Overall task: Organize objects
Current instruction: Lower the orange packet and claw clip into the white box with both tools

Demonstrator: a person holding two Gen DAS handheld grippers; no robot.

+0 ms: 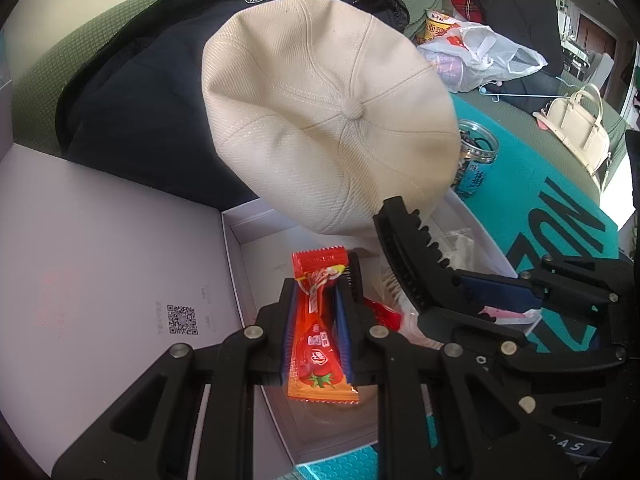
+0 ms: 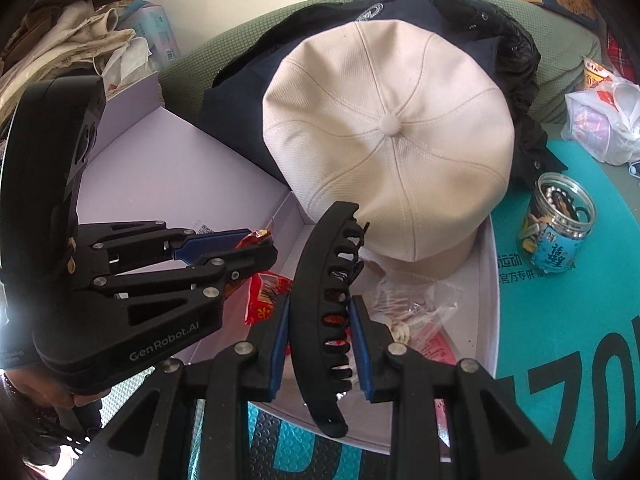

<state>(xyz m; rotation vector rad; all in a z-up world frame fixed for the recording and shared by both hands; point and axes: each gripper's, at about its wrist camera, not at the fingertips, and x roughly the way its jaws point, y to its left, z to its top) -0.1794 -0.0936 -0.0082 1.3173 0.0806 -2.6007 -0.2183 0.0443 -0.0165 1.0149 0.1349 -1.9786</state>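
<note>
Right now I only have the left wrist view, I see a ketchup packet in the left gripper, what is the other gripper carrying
Observer: The right gripper is shut on a black hair claw clip.
Operator: What's under it?
Observer: The open white box, with a clear packet lying in it.
Operator: Anything beside the box?
Observer: A clear jar holding small items stands on the teal mat, right of the cream cap.
</note>
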